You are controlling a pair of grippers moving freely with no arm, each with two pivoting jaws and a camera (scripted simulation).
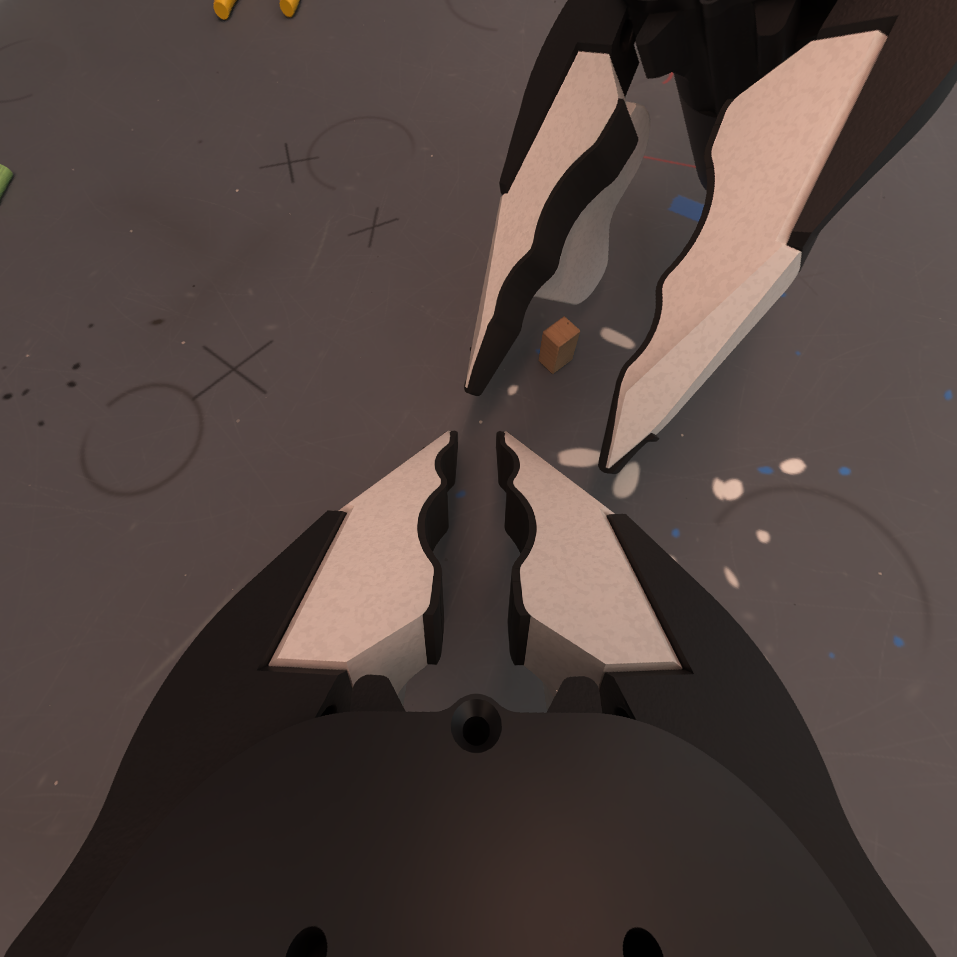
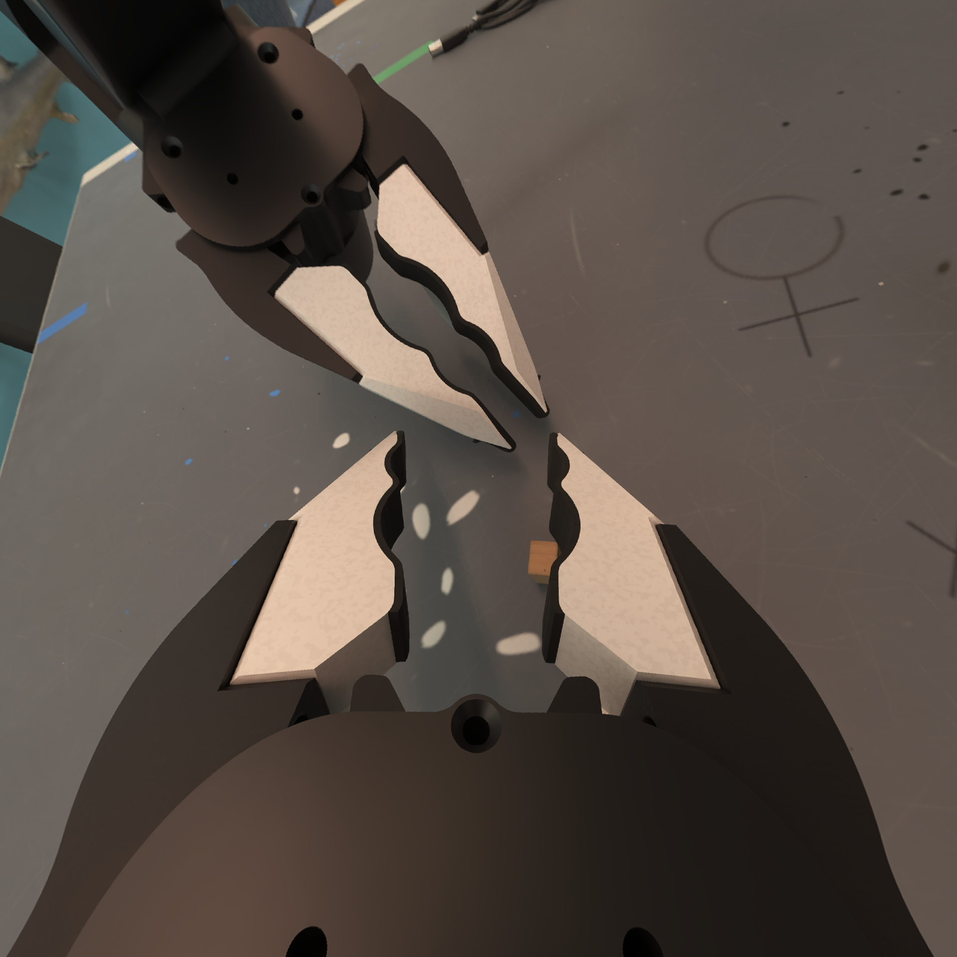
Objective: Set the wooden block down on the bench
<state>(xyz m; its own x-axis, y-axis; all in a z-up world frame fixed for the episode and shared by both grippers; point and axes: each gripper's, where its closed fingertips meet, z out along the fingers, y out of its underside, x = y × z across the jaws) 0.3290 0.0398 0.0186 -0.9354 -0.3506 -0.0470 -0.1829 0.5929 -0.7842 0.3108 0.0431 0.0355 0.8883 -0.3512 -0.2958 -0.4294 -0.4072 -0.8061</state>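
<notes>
Wooden block [image 1: 559,344] alone on the grey bench [image 1: 207,569], both the left gripper [image 1: 476,434] and right gripper [image 2: 476,437] parted, empty.

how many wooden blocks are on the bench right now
1. The wooden block stands on the bench below the open right claw, held by neither claw. More could be hidden behind the claws.

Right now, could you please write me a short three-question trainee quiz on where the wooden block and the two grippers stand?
1. True or false: the wooden block is clamped between fingers.
2. Which has the wider gap: A) left gripper B) right gripper?
3. Fill in: the block rests on the ____.

Key
1. False: it stands free on the bench.
2. B.
3. Bench.
</notes>
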